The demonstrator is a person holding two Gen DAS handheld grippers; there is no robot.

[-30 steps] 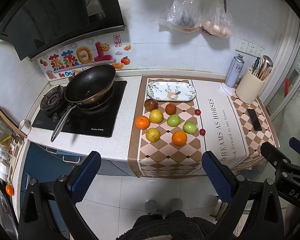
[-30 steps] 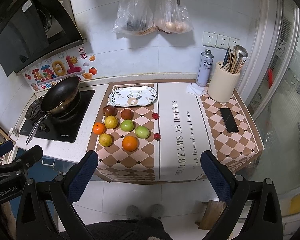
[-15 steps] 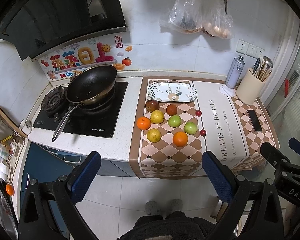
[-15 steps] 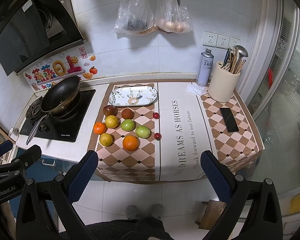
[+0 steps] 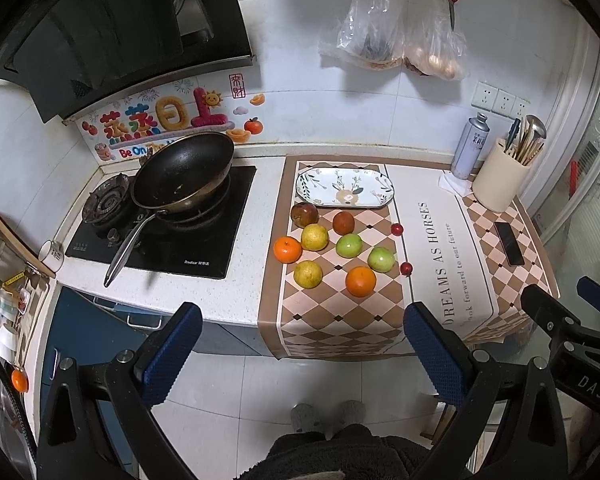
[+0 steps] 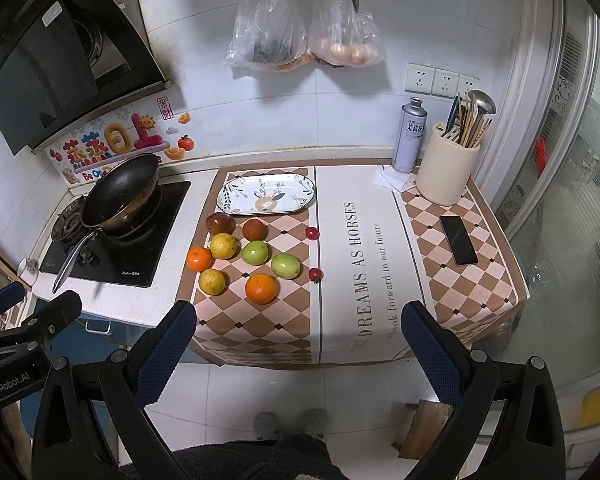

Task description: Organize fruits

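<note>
I see the tabletop (image 6: pixel 244 160) with a checkered mat (image 6: pixel 256 320); the empty plate (image 6: pixel 266 198) sits at the back; the fruits (image 6: pixel 256 252) lie just before it; my left tongs (image 5: pixel 300 356) and right tongs (image 6: pixel 296 354) hang wide apart, holding nothing.

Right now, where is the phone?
In the right wrist view the phone lies flat on the checkered mat's right side, in front of the cream utensil holder.

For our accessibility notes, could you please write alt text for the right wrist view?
Ten loose fruits lie on a checkered runner before an empty oval plate. The open right gripper hovers above the floor, short of the counter. A pan sits on the stove at left, a phone at right.
</note>
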